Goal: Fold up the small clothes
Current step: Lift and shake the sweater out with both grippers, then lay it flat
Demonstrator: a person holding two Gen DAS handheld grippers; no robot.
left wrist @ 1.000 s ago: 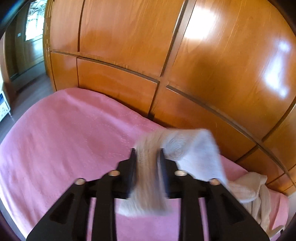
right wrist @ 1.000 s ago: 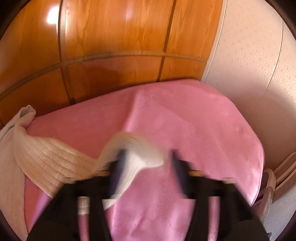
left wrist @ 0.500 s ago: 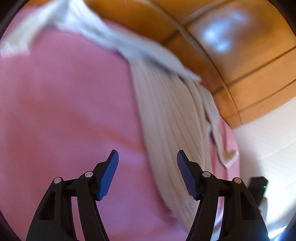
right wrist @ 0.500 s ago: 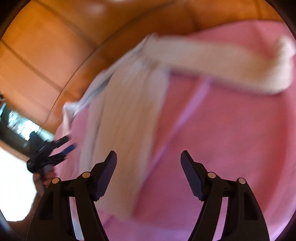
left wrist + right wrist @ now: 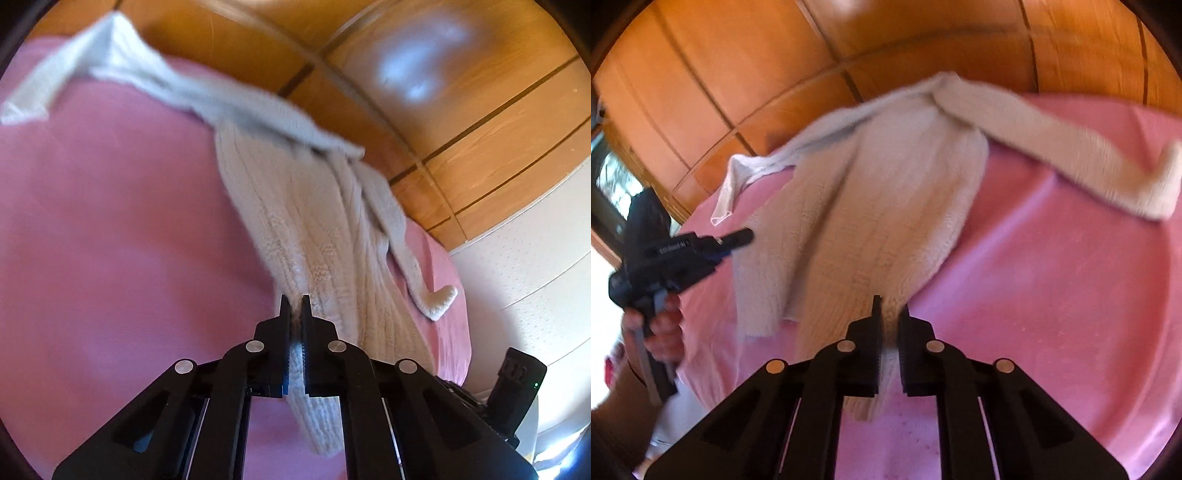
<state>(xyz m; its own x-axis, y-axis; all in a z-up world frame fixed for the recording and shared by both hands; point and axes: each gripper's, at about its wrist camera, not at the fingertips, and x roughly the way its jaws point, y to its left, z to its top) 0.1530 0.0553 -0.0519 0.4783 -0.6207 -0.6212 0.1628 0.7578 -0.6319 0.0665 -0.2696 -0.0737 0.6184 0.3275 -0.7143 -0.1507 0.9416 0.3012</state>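
the left tool (image 5: 294, 301) is closed nearly all the way, and a fold of the hem of a cream knitted sweater (image 5: 314, 221) is pinched between its two fingers; the knit is seen running down between the pads and out below them. in the right wrist view the right tool (image 5: 890, 310) is likewise drawn in to a narrow gap, and the lower edge of the same sweater (image 5: 882, 206) is gripped there, a short tuft of it hanging beneath the fingers. the left tool (image 5: 738, 236) is also caught at the left edge of that view, held in the person's left hand (image 5: 661, 332), near the sweater's other bottom corner.

the sweater is laid on a pink bed cover (image 5: 110, 240), with its body stretched away from both tools toward the far edge of the bed. one sleeve (image 5: 62, 85) is spread out to the far left in the left wrist view, and the other sleeve (image 5: 413, 266) trails along the right side, its cuff turned up. much of the knit is blurred.

behind the bed a wall of glossy orange-brown wooden wardrobe panels (image 5: 738, 74) is seen, with dark seams between them. a pale textured wall (image 5: 524, 258) is met at the right of the panels in the left wrist view.
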